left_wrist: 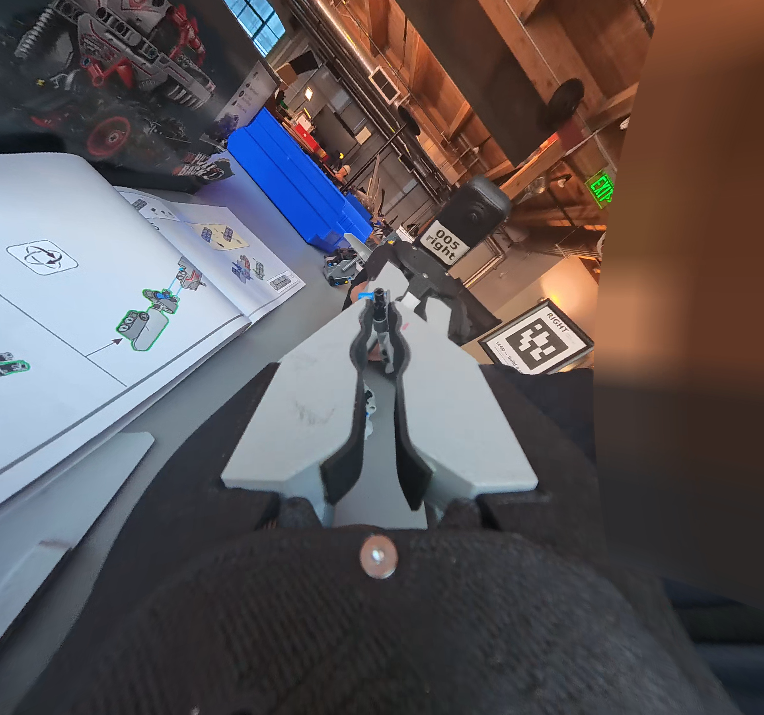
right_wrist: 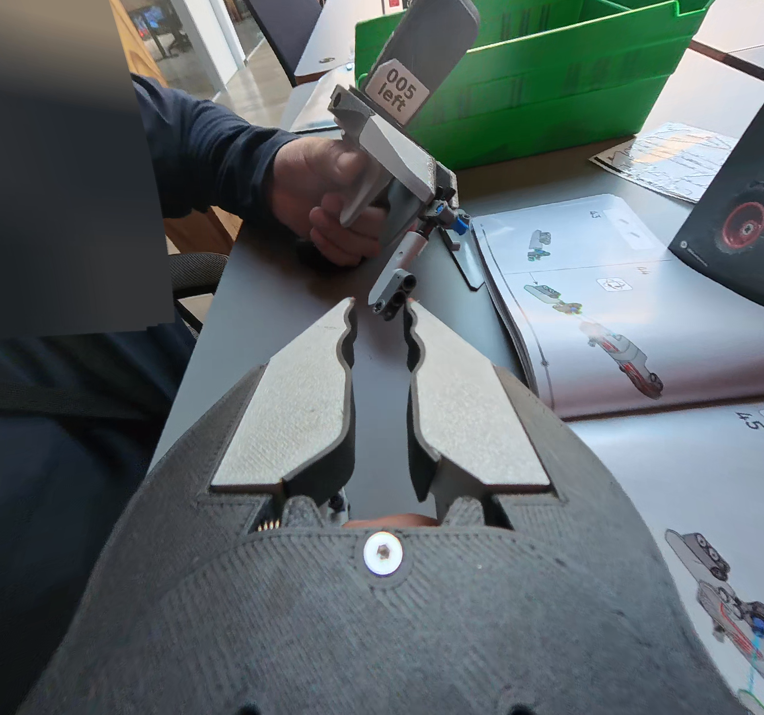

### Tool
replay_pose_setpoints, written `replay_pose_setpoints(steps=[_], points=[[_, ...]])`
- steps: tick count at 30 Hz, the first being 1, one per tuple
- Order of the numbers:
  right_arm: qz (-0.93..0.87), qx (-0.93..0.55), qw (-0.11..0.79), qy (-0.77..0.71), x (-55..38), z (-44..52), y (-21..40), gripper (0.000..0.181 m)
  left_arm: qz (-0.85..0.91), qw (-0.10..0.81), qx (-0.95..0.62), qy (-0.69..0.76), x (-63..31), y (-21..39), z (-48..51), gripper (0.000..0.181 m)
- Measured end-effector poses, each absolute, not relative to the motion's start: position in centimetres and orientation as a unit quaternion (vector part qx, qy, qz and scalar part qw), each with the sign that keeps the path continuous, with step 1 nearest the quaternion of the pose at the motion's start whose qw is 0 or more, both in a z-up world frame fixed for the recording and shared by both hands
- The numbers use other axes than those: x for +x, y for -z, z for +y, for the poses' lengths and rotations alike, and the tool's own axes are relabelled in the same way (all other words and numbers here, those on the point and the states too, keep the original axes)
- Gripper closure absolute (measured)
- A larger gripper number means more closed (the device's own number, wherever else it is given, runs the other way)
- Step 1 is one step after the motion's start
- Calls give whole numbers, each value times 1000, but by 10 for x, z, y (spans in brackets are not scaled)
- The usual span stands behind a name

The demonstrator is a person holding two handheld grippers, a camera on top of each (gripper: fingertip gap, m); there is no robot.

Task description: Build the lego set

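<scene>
My left gripper (left_wrist: pixel 379 311) is shut on a small grey lego assembly (left_wrist: pixel 382 329) with a blue pin at its tip, held above the table. In the right wrist view the same assembly (right_wrist: pixel 403 271) hangs down from the left gripper (right_wrist: pixel 444 203) as a long grey panel ending in a dark connector with holes. My right gripper (right_wrist: pixel 380 302) is open, its fingertips on either side of that lower connector end, apart from it. In the left wrist view the right gripper (left_wrist: pixel 409 282) faces me just beyond the assembly.
An open instruction booklet (left_wrist: pixel 124 282) (right_wrist: pixel 620 302) lies on the grey table (right_wrist: pixel 268 302). The set's black box (left_wrist: pixel 103 54) stands behind it. A blue bin (left_wrist: pixel 289 183), a green bin (right_wrist: pixel 558 67), a partly built model (left_wrist: pixel 339 269) and a framed marker card (left_wrist: pixel 537 340) stand around. One gripper's finger ends stand about 5 cm off the other's.
</scene>
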State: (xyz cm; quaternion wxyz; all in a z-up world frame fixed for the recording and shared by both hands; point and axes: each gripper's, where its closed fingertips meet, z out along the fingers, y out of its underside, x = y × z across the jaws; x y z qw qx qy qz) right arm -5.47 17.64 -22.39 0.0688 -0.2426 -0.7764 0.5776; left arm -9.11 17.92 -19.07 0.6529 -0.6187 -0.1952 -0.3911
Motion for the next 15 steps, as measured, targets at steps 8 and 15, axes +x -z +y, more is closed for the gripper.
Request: replay_pose_setpoints(steps=[8, 15], points=[[-747, -267, 11, -609, -55, 181, 216, 169, -185, 655, -621, 389, -89, 190, 178, 176], [-704, -289, -29, -648, -60, 199, 204, 173, -182, 648, -626, 394, -87, 191, 178, 177]])
